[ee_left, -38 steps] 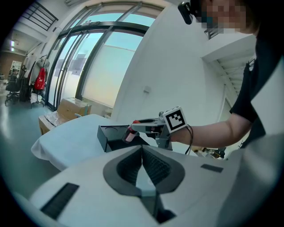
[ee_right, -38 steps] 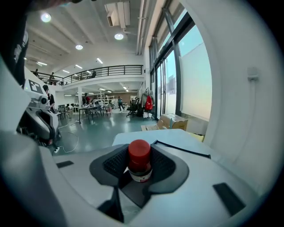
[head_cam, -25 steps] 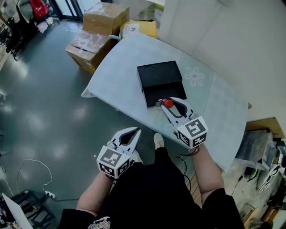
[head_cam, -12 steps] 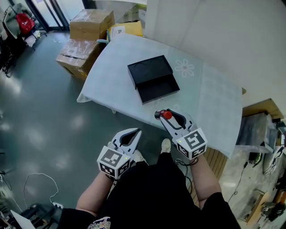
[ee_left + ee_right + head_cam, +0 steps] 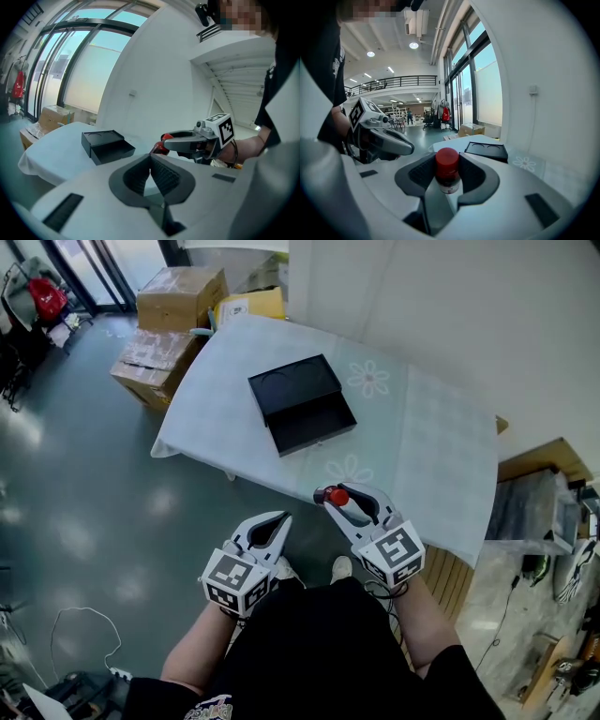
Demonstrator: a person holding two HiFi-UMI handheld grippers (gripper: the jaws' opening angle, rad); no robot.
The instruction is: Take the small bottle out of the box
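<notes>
The small bottle (image 5: 447,174) is out of the box. It stands upright between the ribbed pads of the right gripper (image 5: 328,494), which is clamped on it high up, at the red cap (image 5: 447,161) and the shoulder just below. The labelled body hangs beneath the pads. The jaws stand fairly wide only because the bottle fills the gap. In the head view the bottle is in the air at the near edge of the table (image 5: 427,451), well apart from the box (image 5: 300,407); whether it hangs over the cloth or just past it I cannot tell.

I judge the bottle to be light and stiff, with a smooth round wall that could swivel or slide in a loose grip. Glass or plastic cannot be told, so it is best treated as breakable. The present hold looks right to me: across cap and neck, where the step under the cap should stop it from slipping down.

The box is black and in two parts. Its top (image 5: 291,387) has round recesses, and a drawer tray (image 5: 317,426) is pulled out toward the person. The tray looks empty, though its inside is dark.

The left gripper (image 5: 150,157) has its tips together with nothing between them, and is held low beside the right one. Cardboard cartons (image 5: 178,298) sit on the floor beyond the table.
</notes>
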